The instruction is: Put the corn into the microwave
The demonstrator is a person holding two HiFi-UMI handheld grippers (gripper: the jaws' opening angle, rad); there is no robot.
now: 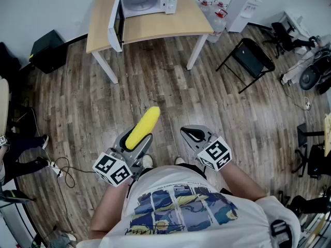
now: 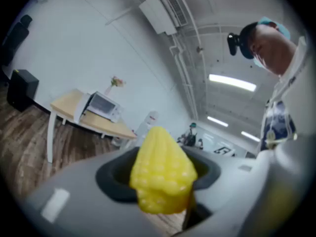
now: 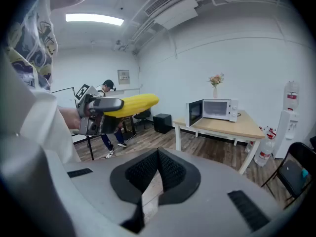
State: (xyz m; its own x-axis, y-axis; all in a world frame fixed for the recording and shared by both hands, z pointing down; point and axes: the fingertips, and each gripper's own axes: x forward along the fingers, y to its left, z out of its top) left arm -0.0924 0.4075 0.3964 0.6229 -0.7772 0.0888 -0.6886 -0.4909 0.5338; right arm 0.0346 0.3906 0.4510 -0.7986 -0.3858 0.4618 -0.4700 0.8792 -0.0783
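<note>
A yellow corn cob (image 1: 144, 127) sticks forward and up out of my left gripper (image 1: 135, 139), which is shut on its lower end, above the wooden floor. In the left gripper view the corn (image 2: 160, 174) fills the gap between the jaws. My right gripper (image 1: 193, 135) hangs beside it, shut and holding nothing; its pads (image 3: 165, 169) meet at the tip. The white microwave (image 1: 147, 0) stands far ahead on a wooden table (image 1: 155, 29), its door (image 1: 116, 25) swung open to the left. The right gripper view shows the left gripper (image 3: 98, 106), the corn (image 3: 133, 104) and the microwave (image 3: 217, 110).
A black folding chair (image 1: 251, 58) stands right of the table, with water bottles (image 1: 217, 15) behind it. A black box (image 1: 49, 50) sits on the floor at the left. Cables (image 1: 59, 169) lie near my left side. Another person (image 3: 106, 113) stands far back.
</note>
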